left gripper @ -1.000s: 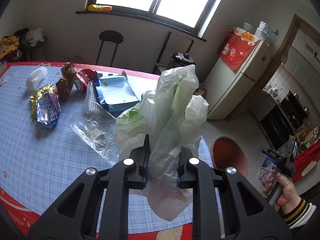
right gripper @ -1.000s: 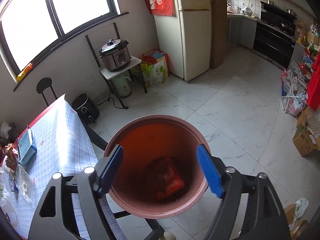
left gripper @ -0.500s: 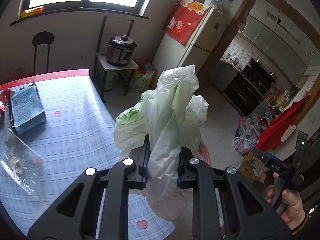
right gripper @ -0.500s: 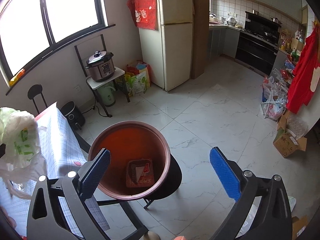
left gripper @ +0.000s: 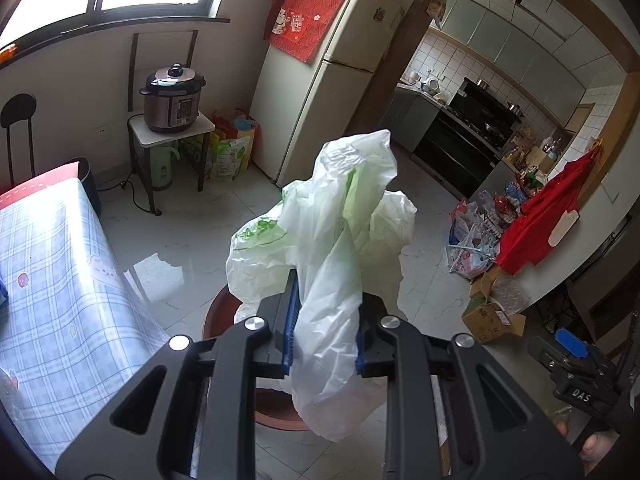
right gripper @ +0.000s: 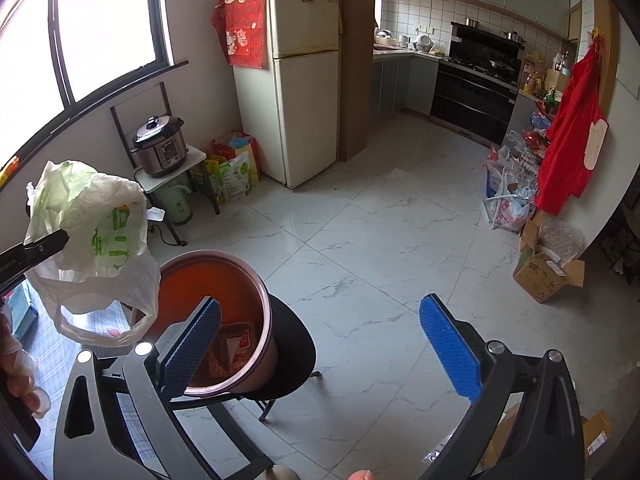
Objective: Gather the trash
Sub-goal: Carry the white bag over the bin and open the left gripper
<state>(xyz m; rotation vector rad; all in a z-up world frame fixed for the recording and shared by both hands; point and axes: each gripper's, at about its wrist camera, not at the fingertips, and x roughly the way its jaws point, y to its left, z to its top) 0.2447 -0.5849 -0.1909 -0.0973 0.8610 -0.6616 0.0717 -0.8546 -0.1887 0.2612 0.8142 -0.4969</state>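
A crumpled white and green plastic bag [left gripper: 340, 220] sits between the blue pads of my left gripper [left gripper: 325, 320], whose jaws are opening while the pads still touch the bag. The bag hangs just above the near rim of a brown-red bin [left gripper: 216, 316]. In the right wrist view the same bag [right gripper: 96, 232] dangles at the left, over the bin [right gripper: 208, 280], which stands on a black stool [right gripper: 292, 352] and holds a red wrapper [right gripper: 236, 348]. My right gripper [right gripper: 320, 336] is open wide and empty, to the right of the bin.
A table with a blue checked cloth [left gripper: 52, 272] stands left of the bin. Behind are a pressure cooker [left gripper: 172, 98] on a small stand and a cream fridge [left gripper: 320, 88]. Cardboard boxes [right gripper: 548, 276] and filled bags [right gripper: 508, 200] line the right wall.
My left gripper has swung with the bag from over the table to above the bin. My right gripper drew back and up from the bin, and its jaws widened.
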